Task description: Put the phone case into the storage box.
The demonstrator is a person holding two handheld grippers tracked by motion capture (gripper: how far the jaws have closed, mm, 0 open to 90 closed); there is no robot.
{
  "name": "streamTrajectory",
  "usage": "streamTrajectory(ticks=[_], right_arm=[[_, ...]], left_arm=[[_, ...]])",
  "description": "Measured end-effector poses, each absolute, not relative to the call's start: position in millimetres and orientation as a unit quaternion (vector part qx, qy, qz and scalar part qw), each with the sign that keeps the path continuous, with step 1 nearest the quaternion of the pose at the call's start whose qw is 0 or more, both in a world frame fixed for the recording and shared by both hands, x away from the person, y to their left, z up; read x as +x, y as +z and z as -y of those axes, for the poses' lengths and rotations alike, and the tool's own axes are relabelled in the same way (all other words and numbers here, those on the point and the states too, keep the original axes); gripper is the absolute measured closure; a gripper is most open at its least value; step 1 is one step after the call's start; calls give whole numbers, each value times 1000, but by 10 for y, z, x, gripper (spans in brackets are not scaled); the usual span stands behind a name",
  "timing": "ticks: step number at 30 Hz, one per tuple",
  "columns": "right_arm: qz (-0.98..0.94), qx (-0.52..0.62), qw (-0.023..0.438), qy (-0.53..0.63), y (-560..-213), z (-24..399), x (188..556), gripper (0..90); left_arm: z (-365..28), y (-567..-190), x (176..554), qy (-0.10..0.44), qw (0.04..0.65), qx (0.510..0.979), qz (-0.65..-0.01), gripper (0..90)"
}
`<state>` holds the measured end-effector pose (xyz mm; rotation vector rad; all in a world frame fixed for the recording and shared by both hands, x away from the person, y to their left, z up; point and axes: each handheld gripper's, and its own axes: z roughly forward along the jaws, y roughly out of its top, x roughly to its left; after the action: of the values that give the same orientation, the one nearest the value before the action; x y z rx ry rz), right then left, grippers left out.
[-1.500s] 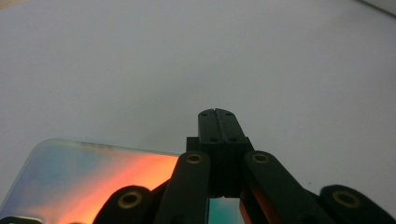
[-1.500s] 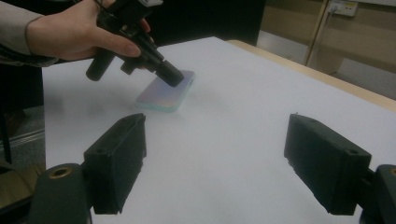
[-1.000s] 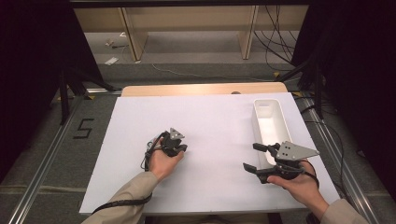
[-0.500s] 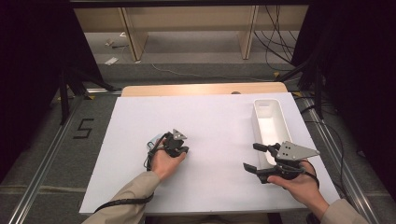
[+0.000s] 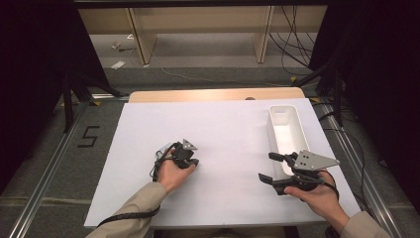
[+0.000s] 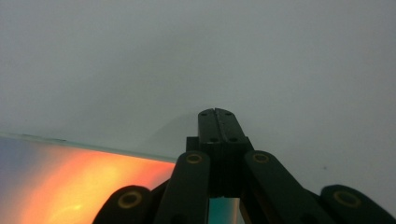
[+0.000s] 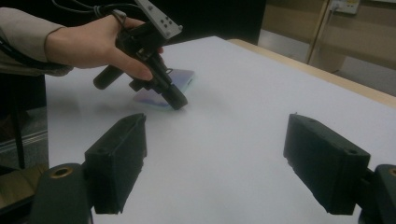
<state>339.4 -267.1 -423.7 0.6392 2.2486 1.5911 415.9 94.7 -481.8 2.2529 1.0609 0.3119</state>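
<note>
My left gripper (image 5: 193,161) points down at the white table top (image 5: 228,129) left of the middle, its jaws shut together with nothing between them (image 6: 218,114). A thin, flat, shiny plate (image 6: 84,182) with an orange and bluish sheen lies on the table right beside its tip. In the right gripper view that plate (image 7: 184,78) lies just behind the left gripper (image 7: 176,101). Whether the tip touches the plate I cannot tell. My right gripper (image 5: 266,166) is held low at the right, jaws wide open and empty (image 7: 222,163), facing the left hand.
A long white bin (image 5: 275,126) stands on the table's right side, just beyond my right gripper. A wooden strip (image 5: 213,95) runs along the table's far edge. Cables trail from both hands.
</note>
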Motion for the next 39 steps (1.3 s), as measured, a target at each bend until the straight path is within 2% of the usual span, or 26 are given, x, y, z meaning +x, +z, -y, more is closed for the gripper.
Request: streamTrajectory(ticks=[15, 26, 39], right_arm=[[-783, 225, 154, 559, -4239, 2677, 3393, 222], [-783, 226, 155, 558, -4241, 2675, 3394, 223], [-783, 228, 156, 558, -4235, 2682, 3387, 224]], left_arm=[[-1256, -4772, 3858, 84, 292, 859, -412, 900], [-1609, -4732, 3661, 83, 269, 852, -442, 900], [-1766, -4699, 3609, 95, 232, 850, -463, 898]])
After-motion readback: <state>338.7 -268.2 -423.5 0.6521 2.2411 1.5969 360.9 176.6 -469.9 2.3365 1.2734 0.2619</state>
